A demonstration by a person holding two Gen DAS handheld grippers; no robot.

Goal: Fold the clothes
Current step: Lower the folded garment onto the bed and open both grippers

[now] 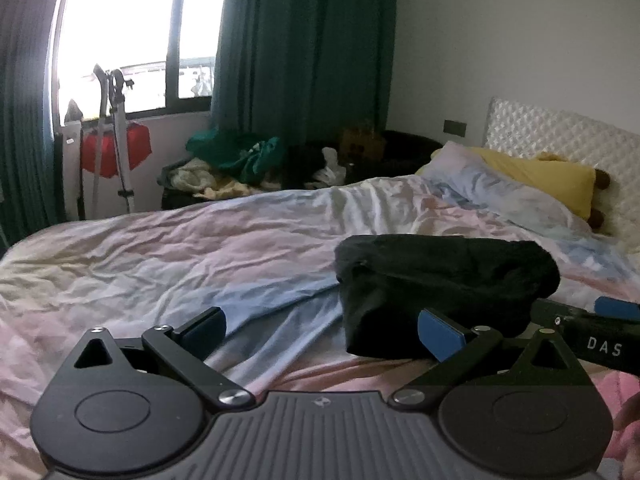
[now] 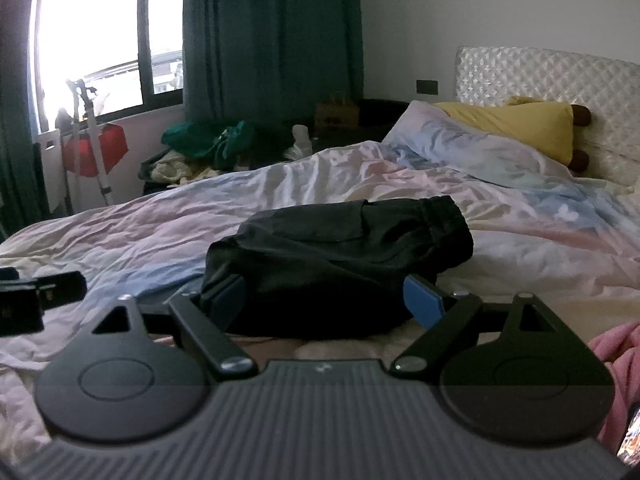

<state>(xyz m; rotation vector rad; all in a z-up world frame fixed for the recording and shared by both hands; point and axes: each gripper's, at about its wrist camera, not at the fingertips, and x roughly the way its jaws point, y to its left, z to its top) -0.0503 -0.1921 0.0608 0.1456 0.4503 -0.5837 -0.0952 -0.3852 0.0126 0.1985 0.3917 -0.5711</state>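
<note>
Black trousers (image 2: 340, 264) lie bundled on the bed (image 1: 160, 256), both the left claw (image 1: 320, 328) and right claw (image 2: 324, 300) gaping and empty; I'd pinch the near edge low, evenly.

Black folded garments (image 2: 340, 264): one, lying on the bed (image 2: 160, 232)
Tongs: two, left tongs (image 1: 320, 330) and right tongs (image 2: 324, 300)
Pillows: two, pastel pillow (image 2: 472, 148) and yellow pillow (image 2: 520, 124)
Green curtains (image 2: 272, 40): one hanging
Windows (image 2: 100, 32): one
</note>
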